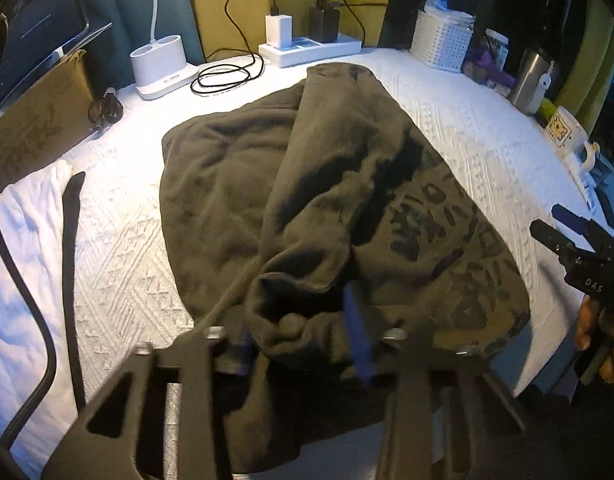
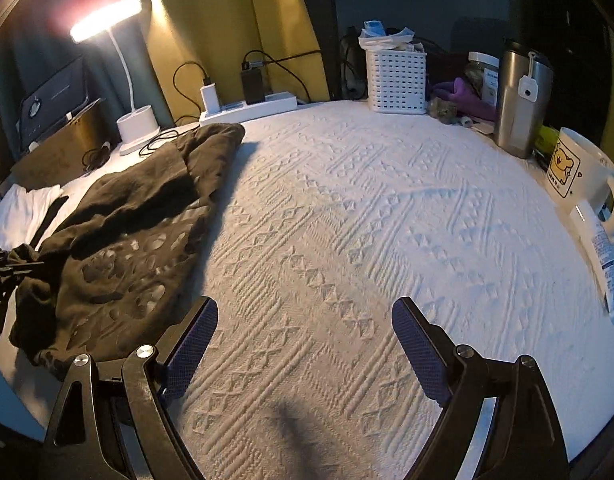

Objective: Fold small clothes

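Only the right wrist view shows the lit lamp [image 2: 107, 16], perhaps glare-blurred.

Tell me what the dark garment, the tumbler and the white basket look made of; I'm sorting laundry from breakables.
The dark garment: soft olive-brown knit, probably cotton jersey; it slumps into limp folds and carries a printed design. The tumbler: brushed metal, likely stainless steel, with a dull grey sheen. The white basket: moulded plastic, judging by its even rows of slots.

garment [image 2: 119, 240] left on cloth-covered table [image 2: 347, 220] | lamp [image 2: 137, 124], basket [image 2: 395, 80] behind | mug [image 2: 575, 168] probably at right edge
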A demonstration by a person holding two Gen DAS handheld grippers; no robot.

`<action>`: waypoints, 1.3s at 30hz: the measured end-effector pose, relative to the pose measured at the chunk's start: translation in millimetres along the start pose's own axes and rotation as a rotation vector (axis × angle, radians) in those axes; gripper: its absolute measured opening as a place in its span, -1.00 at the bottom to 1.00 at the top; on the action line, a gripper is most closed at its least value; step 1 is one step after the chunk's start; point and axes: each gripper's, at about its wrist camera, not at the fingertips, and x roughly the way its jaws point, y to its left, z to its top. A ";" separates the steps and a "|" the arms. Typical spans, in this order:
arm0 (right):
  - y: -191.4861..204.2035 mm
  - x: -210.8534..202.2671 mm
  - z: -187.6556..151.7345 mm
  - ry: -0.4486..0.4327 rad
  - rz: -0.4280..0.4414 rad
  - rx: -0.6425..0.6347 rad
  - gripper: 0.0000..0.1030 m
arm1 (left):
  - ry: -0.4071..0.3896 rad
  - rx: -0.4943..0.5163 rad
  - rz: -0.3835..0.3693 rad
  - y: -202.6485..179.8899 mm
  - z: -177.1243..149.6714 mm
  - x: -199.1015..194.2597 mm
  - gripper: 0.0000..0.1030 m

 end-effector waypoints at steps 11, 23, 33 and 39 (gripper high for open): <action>2.8 -0.1 -1.4 -0.012 0.011 -0.004 0.75 | -0.019 -0.053 0.067 20.5 -18.0 0.1 -0.78; 5.0 4.9 -10.4 0.027 0.007 -0.033 0.75 | -0.033 -0.070 0.199 36.4 -31.5 -24.8 -0.69; -3.1 -2.8 2.8 -0.010 0.011 -0.014 0.75 | -0.188 0.032 0.137 -7.1 18.3 -53.6 0.19; -19.9 1.9 6.0 -0.009 0.013 0.021 0.75 | -0.166 0.082 0.107 -31.7 39.9 -33.1 0.19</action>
